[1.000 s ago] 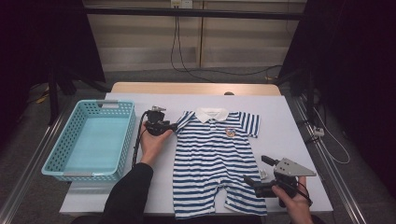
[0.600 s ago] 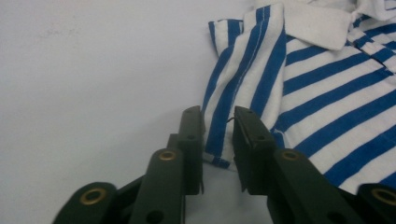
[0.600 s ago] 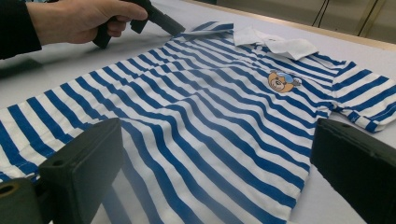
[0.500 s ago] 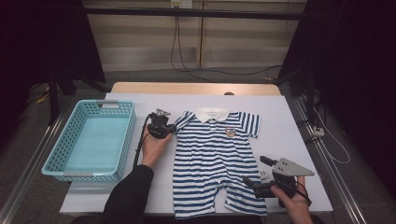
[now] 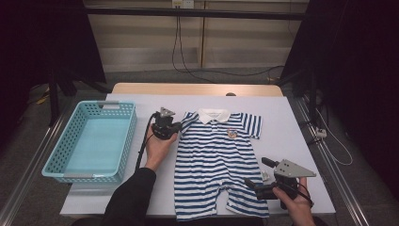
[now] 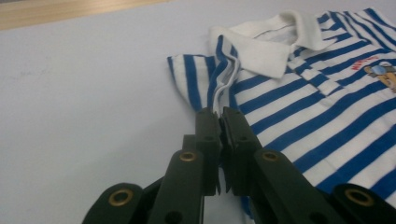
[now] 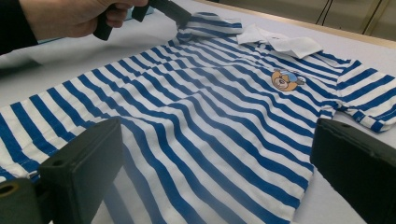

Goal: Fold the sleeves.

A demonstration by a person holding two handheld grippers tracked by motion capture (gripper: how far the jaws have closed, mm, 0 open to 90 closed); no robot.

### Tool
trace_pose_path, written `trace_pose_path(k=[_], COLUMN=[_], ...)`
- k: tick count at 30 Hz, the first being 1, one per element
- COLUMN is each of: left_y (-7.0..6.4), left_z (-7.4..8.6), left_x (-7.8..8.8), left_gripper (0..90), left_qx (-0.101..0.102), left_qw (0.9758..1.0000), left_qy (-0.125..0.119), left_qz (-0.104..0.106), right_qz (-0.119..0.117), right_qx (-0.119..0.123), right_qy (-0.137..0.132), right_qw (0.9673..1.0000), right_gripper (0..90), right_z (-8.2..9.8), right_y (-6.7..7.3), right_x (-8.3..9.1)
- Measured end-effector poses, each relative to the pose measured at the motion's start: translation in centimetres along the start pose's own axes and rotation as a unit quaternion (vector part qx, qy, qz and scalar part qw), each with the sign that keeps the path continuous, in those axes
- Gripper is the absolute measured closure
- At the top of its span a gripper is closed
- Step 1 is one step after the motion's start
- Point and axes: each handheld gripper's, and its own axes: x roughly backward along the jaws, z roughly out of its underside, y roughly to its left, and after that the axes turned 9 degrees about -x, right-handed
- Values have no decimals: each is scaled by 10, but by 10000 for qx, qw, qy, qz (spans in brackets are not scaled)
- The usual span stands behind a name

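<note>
Black jaws of the left gripper (image 6: 219, 122) have just pinched together on the sleeve (image 6: 198, 81) of the striped romper (image 5: 219, 162), which lies flat on the white table (image 5: 291, 127). The right gripper (image 5: 258, 175) hovers apart near its leg, and a blue basket (image 5: 128, 136) sits to the left.

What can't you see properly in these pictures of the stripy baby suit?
- Red letters above the bear badge: left gripper view, cut off by the right edge and too blurred to read.
- Sleeve edge held by the left gripper: the shut jaws hide the pinched bit.
- Legs of the striped romper: right gripper view, covered by the right gripper's own open jaws.
- Basket: high view, near wall hides part of its floor.
</note>
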Motion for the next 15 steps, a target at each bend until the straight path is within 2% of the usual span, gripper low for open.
trace_pose_path(k=[2, 4, 6, 7, 8, 12, 15], left_y=[-4, -9, -12, -15, -16, -22, -27], left_z=[-2, -2, -3, -3, -3, -3, -1], left_x=[0, -1, -2, -3, -3, -6, -10], left_gripper=[854, 851, 848, 846, 844, 839, 839], left_qx=[-92, -44, -133, -115, -225, -292, -449], left_qw=[9999, 9998, 9996, 9995, 9993, 9985, 9970], left_qy=[-3, -87, -40, -76, -25, 31, 222], left_qz=[94, 166, 258, 276, 310, 454, 585], right_qz=[-1, -8, -23, -34, -42, -48, -50], right_qx=[1, 3, 9, 4, 14, 21, 27], right_qy=[-1, 5, 13, 28, 30, 28, 32], right_qw=[10000, 10000, 10000, 10000, 10000, 10000, 10000], right_gripper=[25, 25, 25, 25, 25, 25, 25], right_z=[0, 0, 0, 0, 0, 0, 0], right_y=[0, 0, 0, 0, 0, 0, 0], right_x=[0, -1, -1, -1, -1, -1, -1])
